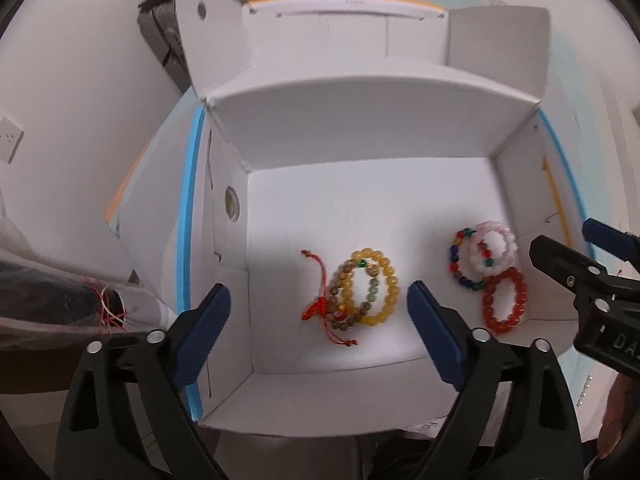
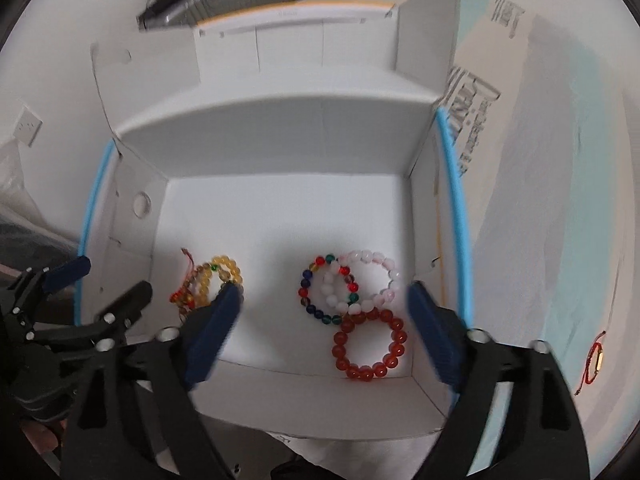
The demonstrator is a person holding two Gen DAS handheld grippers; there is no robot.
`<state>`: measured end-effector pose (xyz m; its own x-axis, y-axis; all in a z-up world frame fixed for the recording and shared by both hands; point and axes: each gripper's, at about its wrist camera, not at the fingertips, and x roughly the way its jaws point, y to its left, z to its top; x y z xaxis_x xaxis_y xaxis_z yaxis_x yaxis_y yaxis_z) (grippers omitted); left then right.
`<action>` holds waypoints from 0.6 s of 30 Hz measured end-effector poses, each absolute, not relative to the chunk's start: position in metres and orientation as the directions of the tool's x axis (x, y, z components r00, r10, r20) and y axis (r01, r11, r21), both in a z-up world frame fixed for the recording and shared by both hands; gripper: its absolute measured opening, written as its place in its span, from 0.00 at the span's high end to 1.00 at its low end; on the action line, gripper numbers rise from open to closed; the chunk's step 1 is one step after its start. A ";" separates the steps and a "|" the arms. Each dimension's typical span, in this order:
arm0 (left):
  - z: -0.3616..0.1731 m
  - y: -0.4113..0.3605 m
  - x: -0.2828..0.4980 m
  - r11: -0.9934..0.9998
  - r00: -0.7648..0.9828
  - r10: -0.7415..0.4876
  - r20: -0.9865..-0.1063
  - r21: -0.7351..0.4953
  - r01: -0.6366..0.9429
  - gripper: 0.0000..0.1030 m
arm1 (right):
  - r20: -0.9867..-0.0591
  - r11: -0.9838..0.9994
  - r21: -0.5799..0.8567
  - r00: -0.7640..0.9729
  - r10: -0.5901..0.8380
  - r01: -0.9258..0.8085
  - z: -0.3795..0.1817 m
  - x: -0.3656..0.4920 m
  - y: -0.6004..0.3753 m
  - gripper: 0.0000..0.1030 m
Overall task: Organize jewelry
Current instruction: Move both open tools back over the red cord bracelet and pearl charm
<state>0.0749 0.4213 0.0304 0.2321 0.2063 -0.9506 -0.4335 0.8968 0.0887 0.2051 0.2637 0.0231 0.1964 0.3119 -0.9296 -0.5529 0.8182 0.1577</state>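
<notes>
So there's an open white cardboard box (image 1: 360,128) with two little piles of bead bracelets lying flat on its floor. Left pile: a yellow amber-looking bead bracelet (image 1: 384,286) overlapping a brownish-olive wooden bead bracelet (image 1: 344,300), with a red knotted cord bracelet (image 1: 316,308) tangled against them. Right pile, near the right wall — a multicoloured glass bead bracelet (image 2: 320,288), a pale pink-and-white bead bracelet (image 2: 376,276) lying across it, and a dark red bead bracelet (image 2: 370,344) touching both on the near side. One more thin red string bracelet with a gold charm (image 2: 596,364) sits outside the box, off right.
</notes>
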 end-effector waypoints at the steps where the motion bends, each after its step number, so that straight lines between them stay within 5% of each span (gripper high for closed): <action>1: 0.034 0.418 0.075 0.899 0.242 0.207 -0.948 0.087 -0.430 0.10 | -0.923 0.821 0.163 0.209 0.322 -0.548 0.027 0.204 0.259 0.13; 18: 0.077 0.348 0.096 0.924 0.342 0.224 -0.913 0.086 -0.374 0.06 | -0.867 0.853 0.171 0.336 0.367 -0.493 0.082 0.201 0.171 0.07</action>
<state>0.0964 0.3482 0.0771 0.3421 0.2238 -0.9126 -0.3735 0.9236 0.0865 0.2010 0.1706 0.0825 0.3356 0.3674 -0.8674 -0.4927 0.8532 0.1708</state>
